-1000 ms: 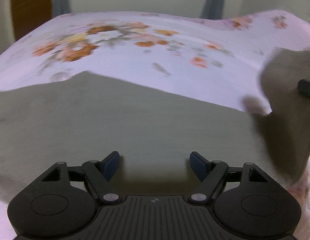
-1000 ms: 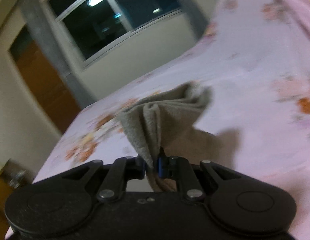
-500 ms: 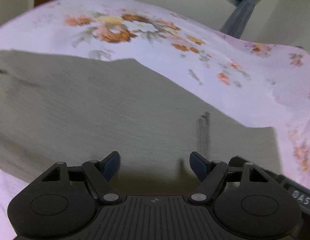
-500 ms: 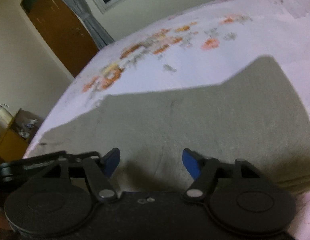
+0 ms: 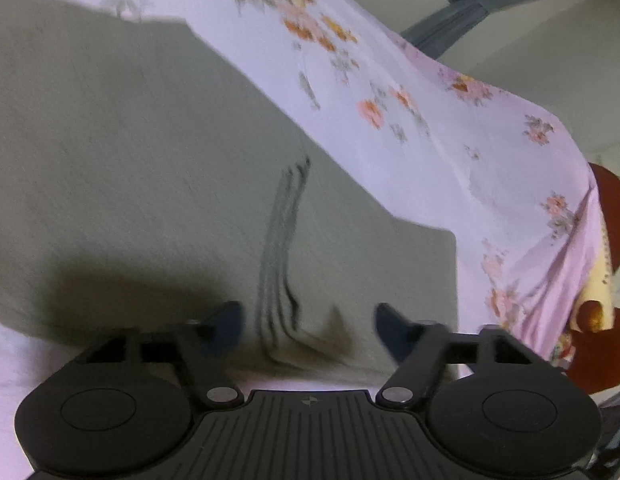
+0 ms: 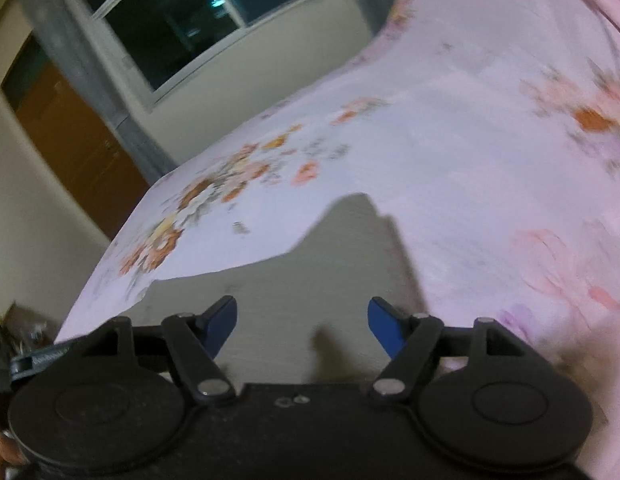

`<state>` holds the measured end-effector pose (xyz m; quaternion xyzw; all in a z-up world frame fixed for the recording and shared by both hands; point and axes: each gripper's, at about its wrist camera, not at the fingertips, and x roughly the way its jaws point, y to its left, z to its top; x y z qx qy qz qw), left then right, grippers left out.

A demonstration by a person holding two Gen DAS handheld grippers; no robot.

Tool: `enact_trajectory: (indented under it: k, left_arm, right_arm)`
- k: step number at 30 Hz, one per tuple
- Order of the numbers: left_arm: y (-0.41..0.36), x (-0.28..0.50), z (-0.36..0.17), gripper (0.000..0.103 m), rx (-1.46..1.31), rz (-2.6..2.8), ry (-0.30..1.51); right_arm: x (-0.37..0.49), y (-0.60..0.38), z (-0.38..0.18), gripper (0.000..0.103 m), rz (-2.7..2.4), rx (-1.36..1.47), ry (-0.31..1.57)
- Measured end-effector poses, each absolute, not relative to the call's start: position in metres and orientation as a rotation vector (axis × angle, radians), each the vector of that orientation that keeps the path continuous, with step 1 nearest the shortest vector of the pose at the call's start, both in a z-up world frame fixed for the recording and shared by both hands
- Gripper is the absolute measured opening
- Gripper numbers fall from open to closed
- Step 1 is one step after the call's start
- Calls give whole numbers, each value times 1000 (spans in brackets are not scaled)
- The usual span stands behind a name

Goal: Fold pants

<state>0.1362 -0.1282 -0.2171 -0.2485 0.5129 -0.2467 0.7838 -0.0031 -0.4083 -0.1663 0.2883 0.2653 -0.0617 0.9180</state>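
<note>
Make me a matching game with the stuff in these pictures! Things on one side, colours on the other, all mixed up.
Things:
1. pants
2. bedsheet
3. door
4. pads on the right gripper

Colours:
A. brown
B. blue
C. grey-green
D. pale pink with flowers

Pairs: 1-C, 2-D, 3-A, 4-B

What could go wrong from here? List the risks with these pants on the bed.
1. Both tongs, left and right, are open above the grey pants, so a careless grab may pinch the floral bedsheet too.
2. The dark creases near the left tongs could get folded in.
</note>
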Motion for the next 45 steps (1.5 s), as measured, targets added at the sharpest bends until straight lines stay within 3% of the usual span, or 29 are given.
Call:
enact_trajectory:
  k: [2, 6, 7, 8, 10, 12, 14, 19, 25, 27, 34, 45]
  left_arm:
    - [-135, 137, -225, 50, -551, -541, 1129]
    - [-142, 140, -238, 43, -611, -518, 1133]
    - [-145, 139, -236, 22, -595, -515, 1121]
    - [-149, 138, -233, 20, -567, -511, 1108]
    - [-151, 136, -221, 20, -545, -516, 1058]
    - [-150, 134, -203, 20, -520, -532, 992]
    - [-140, 135, -182, 20, -510, -543, 927]
    - [-95, 140, -147, 20, -404, -494, 809]
    - [-78, 144, -199, 22, -245, -369, 948]
    - [-76, 141, -209, 28, -242, -355, 944]
    - [-74, 137, -162, 57, -200, -299, 788]
    - [-126, 210, -204, 57, -49, -320, 874]
  right_arm:
    - [-8, -411, -172, 73, -136, 597, 542]
    - [-18, -421, -176, 73, -162, 619, 534]
    - [-20, -424, -176, 73, -172, 627, 530]
    - [-20, -426, -176, 72, -182, 632, 528]
    - [-21, -431, -175, 66, -209, 619, 529]
    - [-17, -432, -172, 44, -239, 580, 538]
    - [-10, -430, -169, 33, -249, 530, 550]
    - [9, -407, -155, 33, -197, 407, 554]
    - [44, -363, -184, 33, -127, 272, 709]
    - [51, -356, -201, 33, -113, 240, 780]
    - [63, -360, -175, 37, -101, 244, 713]
    - [149, -362, -195, 35, -100, 155, 789]
